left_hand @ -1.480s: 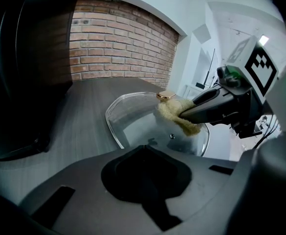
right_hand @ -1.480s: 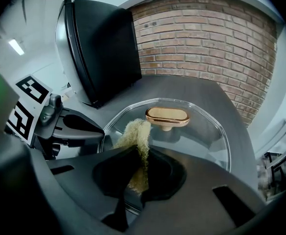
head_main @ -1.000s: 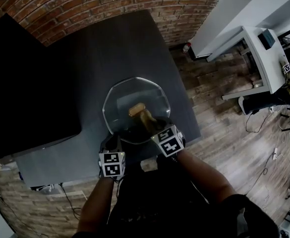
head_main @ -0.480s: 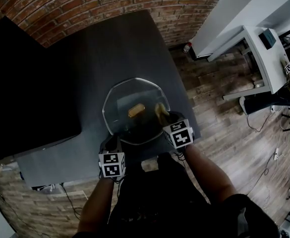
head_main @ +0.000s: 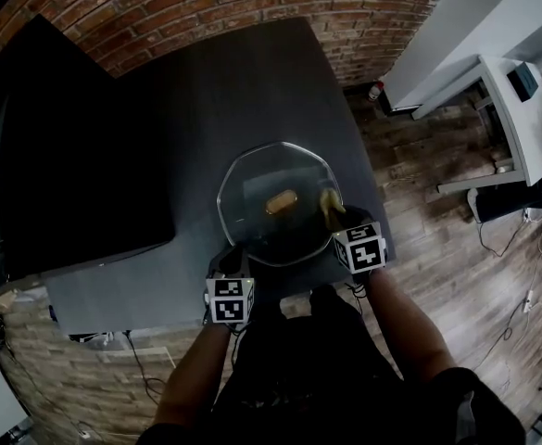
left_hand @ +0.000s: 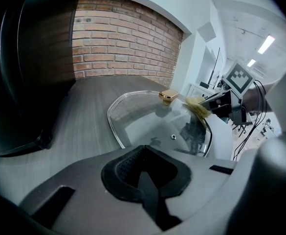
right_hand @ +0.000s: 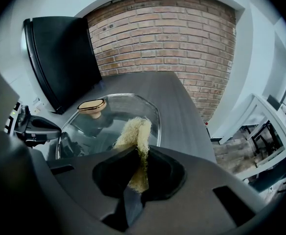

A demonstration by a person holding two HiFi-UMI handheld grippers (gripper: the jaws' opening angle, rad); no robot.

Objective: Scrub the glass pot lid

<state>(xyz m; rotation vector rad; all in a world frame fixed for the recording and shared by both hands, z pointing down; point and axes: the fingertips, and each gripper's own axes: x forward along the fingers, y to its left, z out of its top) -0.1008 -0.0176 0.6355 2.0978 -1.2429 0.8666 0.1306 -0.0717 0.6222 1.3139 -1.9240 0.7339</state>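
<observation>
Both pairs of jaws are closed on something. Those of the right gripper (right_hand: 142,151) are clamped on a pale yellow fibrous scrubber (right_hand: 135,131), which sticks out forward between them. Its free end bends down onto the glass pot lid (right_hand: 118,111), on the part of the glass to the right of the knob. The jaws of the left gripper (left_hand: 143,148) are drawn together to a thin line at the lid's near-left rim. The glass edge runs in between their tips, so they appear to pinch the rim.

The lid lies on a dark grey bench (head_main: 206,91), close to its near right corner. It is clear, with a metal rim and rounded corners. A gold knob (head_main: 281,201) stands at its middle, knob side up.

From the head view, the scrubber (head_main: 327,197) rests on the lid's right side, just beside the knob but apart from it. The right gripper's marker cube (head_main: 359,247) sits just past the lid's near-right edge. The left gripper's marker cube (head_main: 231,299) lies below the near-left edge.

From the left gripper view, the right gripper (left_hand: 221,99) reaches over the far rim with the scrubber (left_hand: 197,107) on the glass.

A large black panel (head_main: 76,156) covers the bench's left part, well apart from the lid. A brick wall (right_hand: 167,33) stands behind the bench, and wood flooring (head_main: 437,202) shows to the right.
</observation>
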